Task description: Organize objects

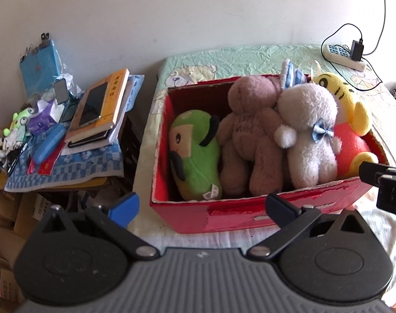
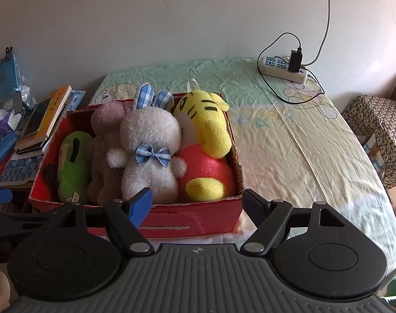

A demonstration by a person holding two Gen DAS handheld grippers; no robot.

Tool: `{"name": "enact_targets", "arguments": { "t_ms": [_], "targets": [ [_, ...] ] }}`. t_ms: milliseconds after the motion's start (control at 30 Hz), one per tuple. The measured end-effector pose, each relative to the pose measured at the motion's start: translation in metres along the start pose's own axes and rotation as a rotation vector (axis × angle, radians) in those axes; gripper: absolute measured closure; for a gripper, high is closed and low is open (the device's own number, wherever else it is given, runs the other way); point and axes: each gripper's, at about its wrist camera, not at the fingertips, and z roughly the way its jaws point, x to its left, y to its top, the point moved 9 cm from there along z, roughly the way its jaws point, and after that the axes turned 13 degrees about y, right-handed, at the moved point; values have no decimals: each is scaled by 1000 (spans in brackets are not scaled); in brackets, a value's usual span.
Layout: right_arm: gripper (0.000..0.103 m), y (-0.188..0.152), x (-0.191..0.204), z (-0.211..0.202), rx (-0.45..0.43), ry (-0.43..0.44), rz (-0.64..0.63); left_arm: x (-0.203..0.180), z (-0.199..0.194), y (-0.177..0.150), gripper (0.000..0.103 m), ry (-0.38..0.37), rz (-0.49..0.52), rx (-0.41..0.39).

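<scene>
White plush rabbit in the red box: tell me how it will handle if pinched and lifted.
The white rabbit looks fluffy and stuffed, so probably light and squashy. Its limbs may flop. Wedged between the brown bear and yellow toy, it might drag them.

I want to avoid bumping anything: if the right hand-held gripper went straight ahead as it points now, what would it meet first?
Probably the near wall of the red box, which sits right between the open fingers of the right hand-held gripper. Slightly higher, it would meet the white plush rabbit instead; depth is unclear.
</scene>
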Motion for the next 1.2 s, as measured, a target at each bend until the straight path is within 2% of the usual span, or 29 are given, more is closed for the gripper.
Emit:
{"name": "enact_targets", "arguments": {
  "t_ms": [467,1200],
  "targets": [
    [25,6,10,8,15,49,-34,9,2,-1,0,24,-36,23],
    [25,8,-12,18,22,36,14,-29,8,5,0,-22,21,51]
  ]
}}
